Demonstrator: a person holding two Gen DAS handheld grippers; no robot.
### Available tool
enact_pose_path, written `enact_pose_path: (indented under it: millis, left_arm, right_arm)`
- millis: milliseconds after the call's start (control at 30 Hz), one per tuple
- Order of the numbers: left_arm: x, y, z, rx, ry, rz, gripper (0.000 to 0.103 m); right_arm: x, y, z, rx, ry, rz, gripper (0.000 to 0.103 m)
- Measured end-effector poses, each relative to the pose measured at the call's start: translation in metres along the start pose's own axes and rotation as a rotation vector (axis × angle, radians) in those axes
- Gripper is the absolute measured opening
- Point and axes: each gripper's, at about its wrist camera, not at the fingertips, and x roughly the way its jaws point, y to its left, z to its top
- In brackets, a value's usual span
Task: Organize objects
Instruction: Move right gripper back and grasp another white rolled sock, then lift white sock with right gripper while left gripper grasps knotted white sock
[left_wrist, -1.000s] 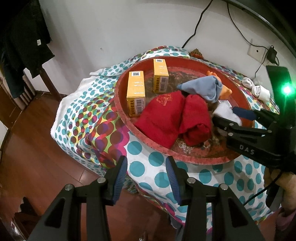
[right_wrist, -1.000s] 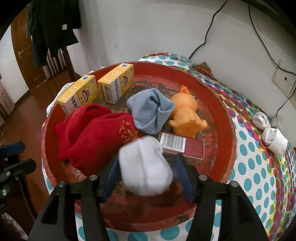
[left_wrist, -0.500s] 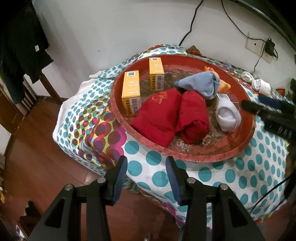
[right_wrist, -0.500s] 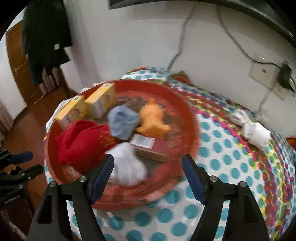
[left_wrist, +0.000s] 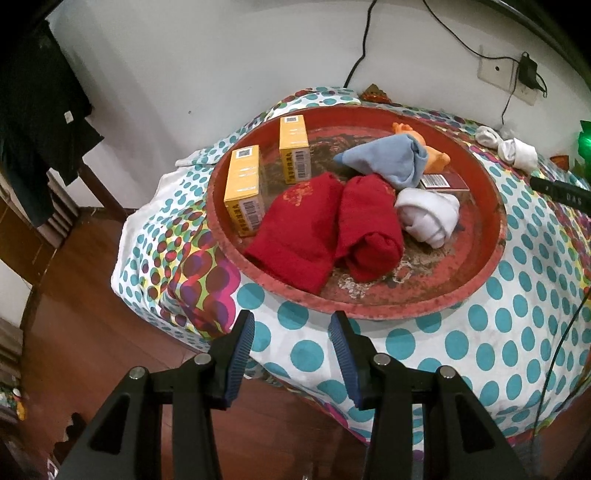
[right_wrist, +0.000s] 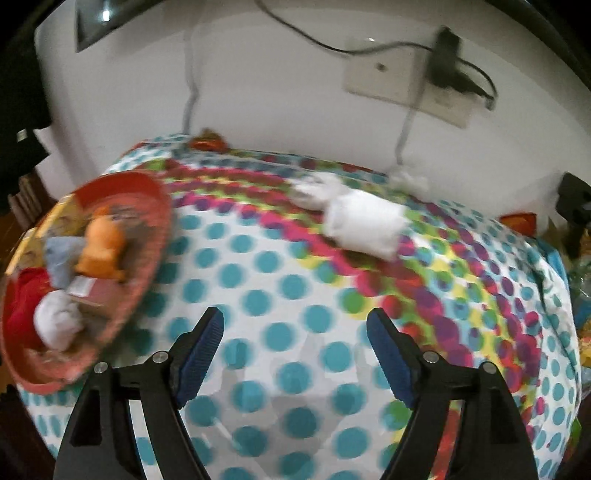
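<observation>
Two hand-held grippers, both spread wide, both holding nothing. Left hand-held gripper (left_wrist: 291, 354) low at the near edge of the bench (left_wrist: 461, 350), under a spotty cloth. Just past it, a big round red tray (left_wrist: 480, 280). On the tray: two red socks (left_wrist: 325, 229) side by side at the front, touching. Beside them, a rolled white sock (left_wrist: 428, 214). Behind that, a blue sock (left_wrist: 388, 158) draped over an orange toy (left_wrist: 436, 158). Next to the toy, a flat red box (left_wrist: 443, 181). At the far left of the tray, two yellow boxes (left_wrist: 245, 190) lying flat.

Right hand-held gripper (right_wrist: 295, 347) over bare spotty cloth, well apart from the tray (right_wrist: 147, 266). Farther back, near the wall, another white sock roll (right_wrist: 364, 223) on the cloth. Blurry over there.
</observation>
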Motion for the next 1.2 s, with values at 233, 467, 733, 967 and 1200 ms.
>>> enact_pose_path:
  millis: [233,467,733,967,1200]
  left_arm:
    - [0.003,0.0,0.004,0.012,0.016,0.018,0.044]
    - [0.004,-0.009,0.017,0.034,0.041,-0.007,0.044]
    - [0.008,-0.039,0.034,0.089,0.062,-0.03,0.044]
    - [0.006,-0.068,0.049,0.146,0.055,-0.036,0.044]
    - [0.005,-0.104,0.068,0.182,0.033,-0.1,0.044]
  right_arm:
    - [0.029,-0.039,0.016,0.058,-0.002,-0.03,0.084]
    - [0.054,-0.051,0.045,0.111,-0.025,-0.035,0.092]
    - [0.083,-0.057,0.061,0.12,-0.006,-0.037,0.091]
    - [0.1,-0.058,0.062,0.101,0.012,0.019,0.076]
    - [0.099,-0.06,0.055,0.095,-0.004,0.062,0.049]
